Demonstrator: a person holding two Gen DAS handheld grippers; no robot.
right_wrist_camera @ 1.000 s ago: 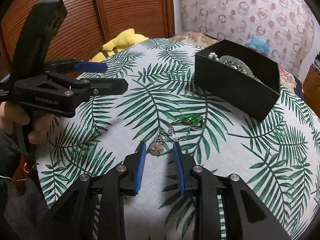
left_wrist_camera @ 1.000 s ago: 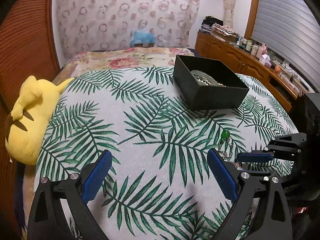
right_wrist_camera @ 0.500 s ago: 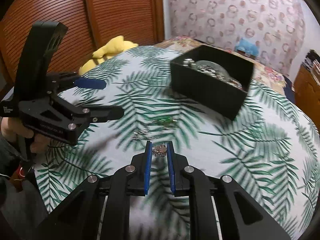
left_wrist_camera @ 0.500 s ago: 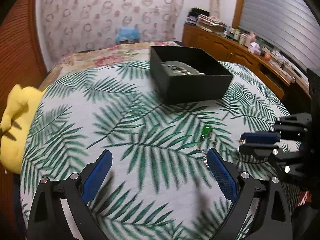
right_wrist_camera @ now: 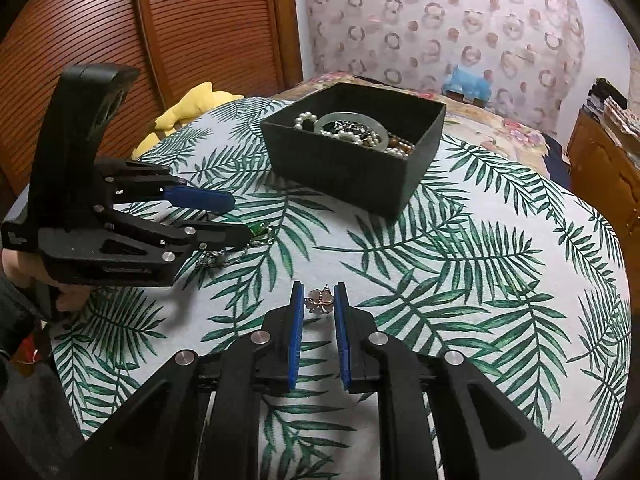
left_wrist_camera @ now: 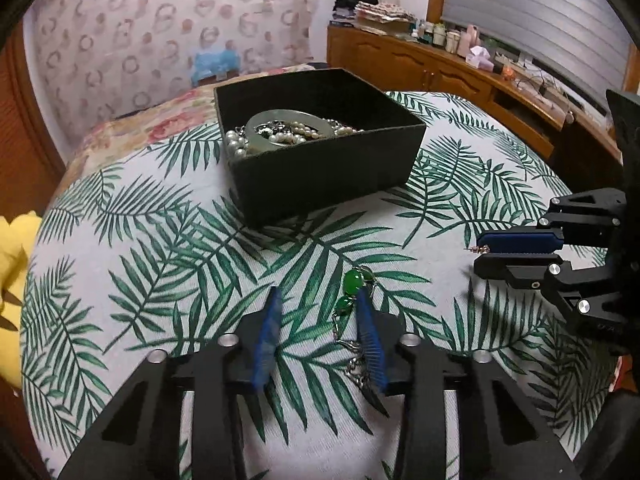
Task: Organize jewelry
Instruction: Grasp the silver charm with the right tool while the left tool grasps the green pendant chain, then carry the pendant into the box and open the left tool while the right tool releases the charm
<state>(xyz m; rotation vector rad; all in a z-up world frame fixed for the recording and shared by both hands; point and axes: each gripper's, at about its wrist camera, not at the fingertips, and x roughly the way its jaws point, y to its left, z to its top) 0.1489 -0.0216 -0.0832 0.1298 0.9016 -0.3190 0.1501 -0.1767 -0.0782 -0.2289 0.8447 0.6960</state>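
Jewelry pieces are now in play on both sides of the open black square box [left_wrist_camera: 320, 168], which sits on the palm-leaf printed cover [left_wrist_camera: 152, 248] and already holds a pale jade bangle [left_wrist_camera: 286, 130] tangled with white pearl strands [right_wrist_camera: 348, 132]. The right gripper [right_wrist_camera: 319, 300], on the near side of the box, pinches a small rose-gold flower earring [right_wrist_camera: 319, 300] between its blue pads and carries it clear of the cover; a second ago that earring lay on the cloth between wider jaws, so the pickup is done and, I'd judge, only the carry to the box remains. The left gripper [left_wrist_camera: 316, 312], also on the near side of the box, is closing: its jaws stood wide a moment ago and have drawn in around the green-stone silver chain bracelet [left_wrist_camera: 352, 300], which lies on the cover with its beads just inside the right-hand pad. I cannot see the pads pressing it yet, so that grasp looks unfinished. The box also looms closer in both views than before. A yellow plush toy [right_wrist_camera: 192, 108] lies beyond the box's far left.
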